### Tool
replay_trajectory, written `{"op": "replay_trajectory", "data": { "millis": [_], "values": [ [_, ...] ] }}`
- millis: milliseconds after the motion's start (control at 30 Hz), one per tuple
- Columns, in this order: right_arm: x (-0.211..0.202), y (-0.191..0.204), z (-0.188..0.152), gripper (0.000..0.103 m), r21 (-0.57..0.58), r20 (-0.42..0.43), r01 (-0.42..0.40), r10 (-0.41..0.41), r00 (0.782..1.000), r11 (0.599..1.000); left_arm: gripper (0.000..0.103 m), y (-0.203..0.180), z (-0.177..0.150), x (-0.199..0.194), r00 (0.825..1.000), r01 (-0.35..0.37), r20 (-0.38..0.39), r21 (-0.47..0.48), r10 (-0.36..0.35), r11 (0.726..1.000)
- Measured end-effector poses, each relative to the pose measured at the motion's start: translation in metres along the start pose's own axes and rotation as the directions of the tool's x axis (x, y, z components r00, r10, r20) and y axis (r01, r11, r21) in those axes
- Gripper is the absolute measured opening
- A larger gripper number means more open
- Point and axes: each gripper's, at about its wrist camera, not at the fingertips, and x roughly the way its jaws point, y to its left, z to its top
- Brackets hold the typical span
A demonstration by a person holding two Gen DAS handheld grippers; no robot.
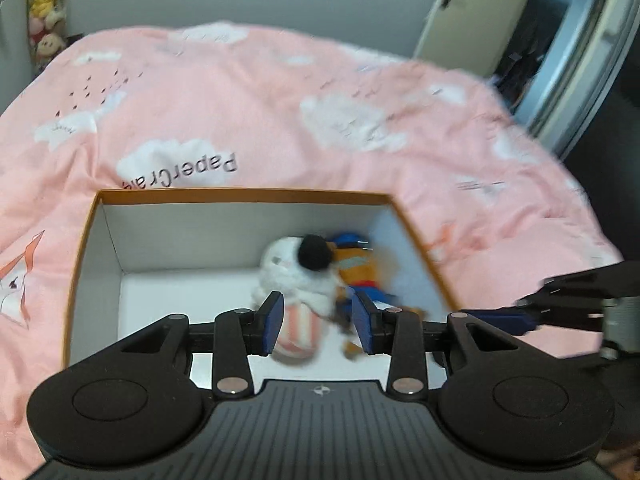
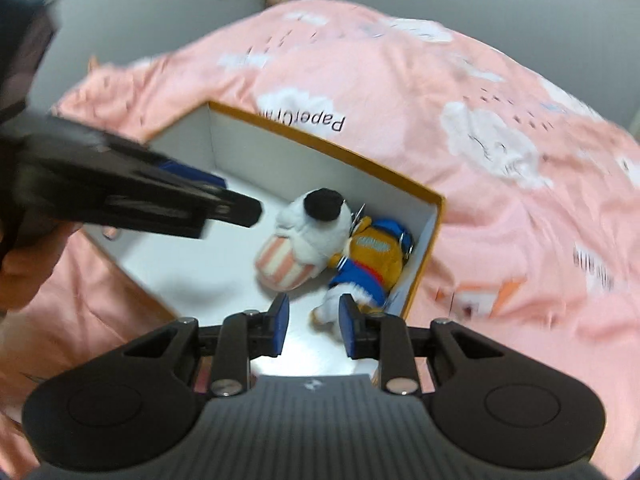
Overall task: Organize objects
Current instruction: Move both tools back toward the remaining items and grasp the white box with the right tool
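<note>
Fingers (image 1: pixel 274 322) of both grippers are standing spread, pinching nothing, above the box (image 1: pixel 240 195); both toys (image 2: pixel 304 240) are lying against its far corner, so withdrawing straight up seems best.

pink bedcover (image 1: pixel 248 92): black print, upside down to the left wrist camera, set on a white cloud motif just beyond the far wall of the orange-rimmed box (image 1: pixel 240 194). reads "paper cra…"; the last letters run down behind the box rim and cannot be made out. the same print shows in the right wrist view, where only "paper" is clear and the rest is smeared.

pink bedcover, right side in the right wrist view: a second block of dark lettering, too blurred to read.

orange-and-blue plush toy (image 2: pixel 376 254): a pale blue patch on its chest carries lettering, illegible.

no numbers or brand marks legible.
</note>
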Motion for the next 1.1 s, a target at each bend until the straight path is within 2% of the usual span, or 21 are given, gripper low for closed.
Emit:
{"op": "replay_trajectory", "data": {
  "millis": [67, 167, 300, 400, 467, 600, 700, 800, 933, 1033, 1100],
  "values": [
    [-0.022, 0.005, -0.016, 0.029, 0.072, 0.025, -0.009, 0.007, 1.0, 0.997, 0.042, -0.006, -0.015, -0.025, 0.999, 0.047, 0.005, 0.0, -0.047, 0.999],
    [-0.043, 0.016, -0.042, 0.03, 0.158, 0.036, -0.031, 0.026, 0.999, 0.987, 0.042, -0.013, -0.041, -0.047, 0.994, 0.105, -0.037, 0.008, -0.104, 0.994],
    [-0.058, 0.034, -0.085, 0.035, 0.255, -0.007, -0.031, 0.034, 0.999, 0.967, 0.042, -0.021, -0.078, -0.054, 0.982, 0.149, -0.121, 0.005, -0.148, 0.989],
    [-0.058, 0.037, -0.112, 0.035, 0.334, -0.057, -0.031, 0.053, 0.997, 0.942, 0.038, -0.025, -0.105, -0.044, 0.961, 0.189, -0.202, -0.029, -0.191, 0.982],
    [-0.06, 0.037, -0.128, 0.035, 0.376, -0.09, -0.015, 0.053, 0.995, 0.926, 0.037, -0.035, -0.12, -0.038, 0.946, 0.207, -0.251, -0.016, -0.204, 0.978],
    [-0.056, 0.038, -0.157, 0.037, 0.428, -0.151, -0.002, 0.074, 0.986, 0.904, 0.035, -0.049, -0.142, -0.031, 0.929, 0.188, -0.326, 0.014, -0.173, 0.982],
    [-0.05, 0.042, -0.17, 0.037, 0.447, -0.179, -0.001, 0.09, 0.98, 0.894, 0.034, -0.06, -0.153, -0.03, 0.925, 0.176, -0.351, 0.057, -0.146, 0.983],
    [-0.047, 0.043, -0.169, 0.038, 0.442, -0.179, 0.003, 0.085, 0.98, 0.897, 0.033, -0.068, -0.166, -0.031, 0.92, 0.155, -0.379, 0.104, -0.105, 0.982],
    [-0.04, 0.035, -0.165, 0.038, 0.448, -0.186, 0.006, 0.087, 0.979, 0.894, 0.033, -0.079, -0.177, -0.031, 0.903, 0.156, -0.424, 0.165, -0.073, 0.974],
    [-0.035, 0.03, -0.162, 0.041, 0.427, -0.22, 0.068, 0.031, 0.975, 0.901, 0.031, -0.085, -0.184, -0.029, 0.893, 0.163, -0.447, 0.2, -0.059, 0.966],
    [-0.03, 0.026, -0.165, 0.044, 0.447, -0.235, 0.054, 0.06, 0.97, 0.893, 0.03, -0.085, -0.185, -0.027, 0.888, 0.17, -0.456, 0.204, -0.06, 0.964]
  ]
}}
